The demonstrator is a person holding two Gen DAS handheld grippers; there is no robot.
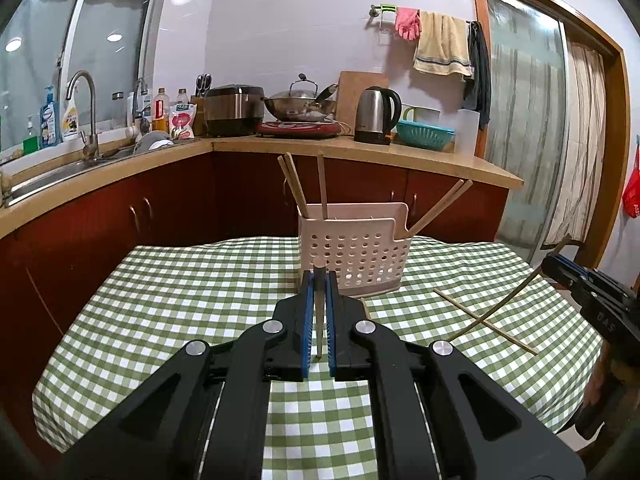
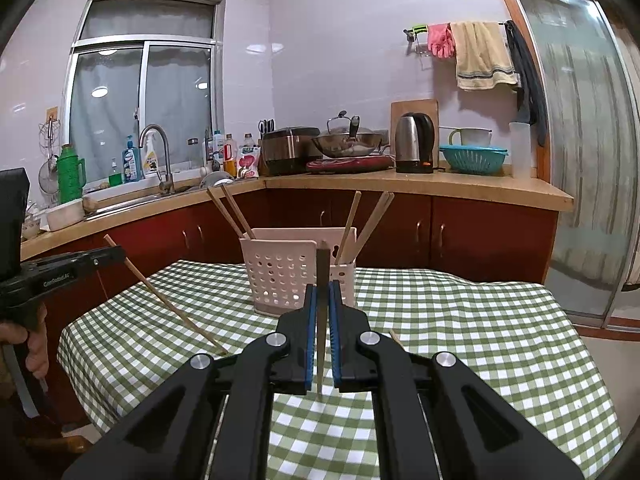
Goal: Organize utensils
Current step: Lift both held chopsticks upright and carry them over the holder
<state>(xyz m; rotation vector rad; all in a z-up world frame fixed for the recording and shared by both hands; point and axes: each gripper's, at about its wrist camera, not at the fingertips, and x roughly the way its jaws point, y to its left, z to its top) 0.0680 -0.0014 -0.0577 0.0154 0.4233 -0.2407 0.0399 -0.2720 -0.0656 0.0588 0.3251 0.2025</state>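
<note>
My left wrist view looks forward along its own fingers from low over the near edge of the checked table point(image 1: 180, 300), tilted slightly down, facing the white perforated utensil holder point(image 1: 354, 252) and the kitchen counter point(image 1: 360, 152) beyond; the holder sits close ahead. My right wrist view faces the same way from further right, with the holder point(image 2: 280, 272) similarly near. Both share the table, holder, counter, kettle point(image 1: 376, 116) and towel rail, and each catches the other gripper at its edge.
</note>
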